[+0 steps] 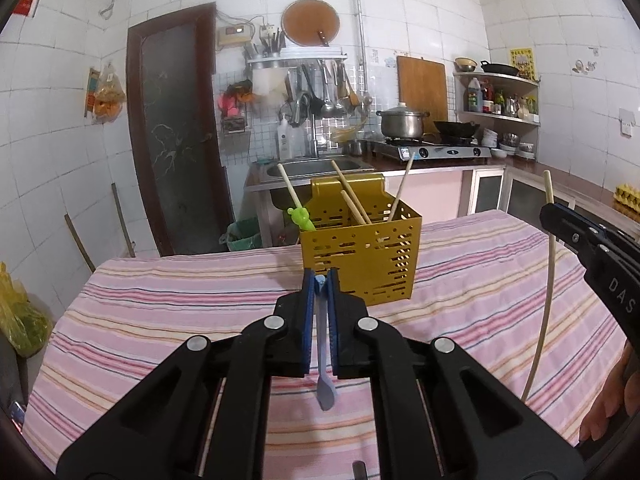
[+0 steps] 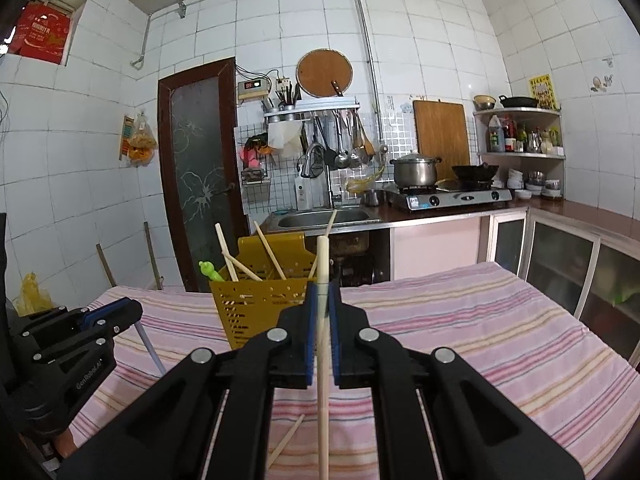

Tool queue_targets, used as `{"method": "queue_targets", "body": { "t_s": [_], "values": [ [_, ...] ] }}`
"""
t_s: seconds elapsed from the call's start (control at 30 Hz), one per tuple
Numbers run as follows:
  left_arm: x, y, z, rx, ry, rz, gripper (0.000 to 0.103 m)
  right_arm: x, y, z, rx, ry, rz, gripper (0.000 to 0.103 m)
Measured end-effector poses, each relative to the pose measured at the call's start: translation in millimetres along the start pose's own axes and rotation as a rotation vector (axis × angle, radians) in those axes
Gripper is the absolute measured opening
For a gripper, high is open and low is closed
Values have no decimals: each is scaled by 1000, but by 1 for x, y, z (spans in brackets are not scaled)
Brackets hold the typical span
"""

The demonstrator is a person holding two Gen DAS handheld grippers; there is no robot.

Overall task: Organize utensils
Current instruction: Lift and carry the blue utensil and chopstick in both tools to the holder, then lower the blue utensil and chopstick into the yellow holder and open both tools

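Both grippers loaded, so the step in hand looks like carry + drop into the holder. Left gripper [image 1: 321,280] is clamped on a blue plastic utensil [image 1: 323,376]: handle pinched btwn the blue pads, wider end hanging below the jaws toward the cloth. Right gripper [image 2: 323,292] is clenched on a pale wooden chopstick [image 2: 322,360], near upright, tip poking well above the jaws, long tail running below them. One loose chopstick [image 2: 286,440] lies on the striped tablecloth [image 1: 160,308] under the right jaws, slightly to their left; prob. next pick. Just beyond both sets of jaws sits the yellow perforated holder [image 1: 360,256], already w/ several chopsticks [image 1: 352,196] leaning out and a green utensil [image 1: 302,218] at its left corner. To do it well: lift each item clear of the rim, bring it over an open gap, tilt to near vertical, lower end in first, then release. Go one at a time so the grippers don't clash; avoid knocking the leaning sticks or tipping the light holder.
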State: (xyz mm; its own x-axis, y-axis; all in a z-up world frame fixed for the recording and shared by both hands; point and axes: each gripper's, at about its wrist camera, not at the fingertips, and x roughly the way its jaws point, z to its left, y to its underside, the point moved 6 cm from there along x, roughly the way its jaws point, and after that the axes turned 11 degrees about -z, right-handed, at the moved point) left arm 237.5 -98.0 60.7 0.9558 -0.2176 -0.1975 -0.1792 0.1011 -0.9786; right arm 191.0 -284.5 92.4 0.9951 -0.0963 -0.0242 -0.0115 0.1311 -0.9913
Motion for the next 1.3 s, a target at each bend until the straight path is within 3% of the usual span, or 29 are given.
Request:
{"method": "queue_targets", "body": {
  "t_s": [0.33, 0.7, 0.9, 1.03, 1.3],
  "values": [
    [13, -18, 10, -47, 5, -7, 5, 20, -11, 6, 0, -9, -24, 6],
    [47, -129, 30, -180, 18, -169, 3, 80, -111, 2, 33, -29, -192, 6],
    [83, -170, 28, -202, 18, -242, 3, 133, -142, 10, 64, -53, -250, 6],
    [118, -168, 23, -190, 12, -234, 3, 167, -138, 15, 88, -73, -257, 6],
    [185, -112, 28, -163, -18, -157, 3, 214, -88, 19, 64, -56, -233, 6]
  ]
}}
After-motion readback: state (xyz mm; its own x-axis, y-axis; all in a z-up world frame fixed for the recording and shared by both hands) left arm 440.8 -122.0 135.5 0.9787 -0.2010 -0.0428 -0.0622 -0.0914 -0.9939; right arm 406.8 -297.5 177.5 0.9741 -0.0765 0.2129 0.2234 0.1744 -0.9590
